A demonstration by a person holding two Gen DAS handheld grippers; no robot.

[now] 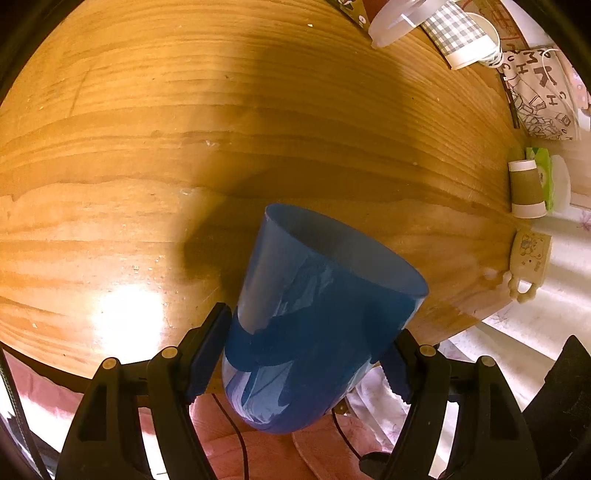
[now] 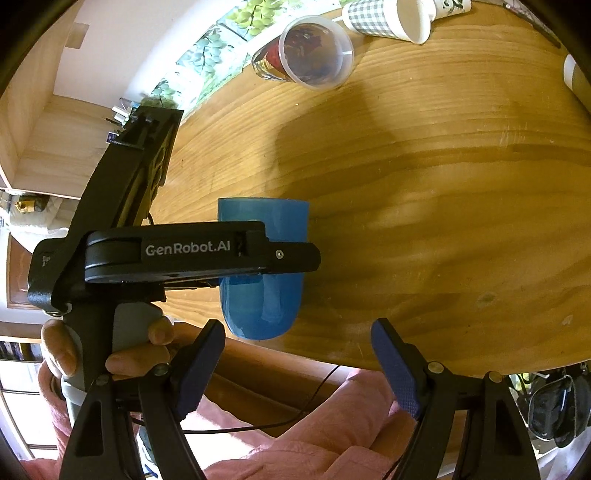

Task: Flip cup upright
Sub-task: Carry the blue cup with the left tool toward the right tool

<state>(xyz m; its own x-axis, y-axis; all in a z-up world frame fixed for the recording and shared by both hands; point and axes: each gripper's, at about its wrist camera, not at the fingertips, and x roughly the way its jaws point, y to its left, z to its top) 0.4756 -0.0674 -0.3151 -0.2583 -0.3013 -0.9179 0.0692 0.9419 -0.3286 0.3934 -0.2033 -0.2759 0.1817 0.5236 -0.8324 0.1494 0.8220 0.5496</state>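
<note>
A translucent blue plastic cup (image 1: 306, 317) is clamped around its lower body by my left gripper (image 1: 303, 363), held above the near edge of the round wooden table (image 1: 184, 147). Its open mouth points up and away from the camera. In the right wrist view the same blue cup (image 2: 258, 306) stands mouth up in the air beside the table edge, with the left gripper's black body (image 2: 199, 254) across its middle and a hand on the handle. My right gripper (image 2: 295, 365) hangs open just in front of the cup, nothing between its fingers.
Several other cups lie on their sides along the far rim: a checked paper cup (image 2: 384, 18), a clear printed cup (image 2: 306, 51), a brown paper cup (image 1: 526, 188) and a cream mug (image 1: 528, 262). A patterned cloth (image 1: 535, 99) lies at the right edge. Pink sleeves sit below.
</note>
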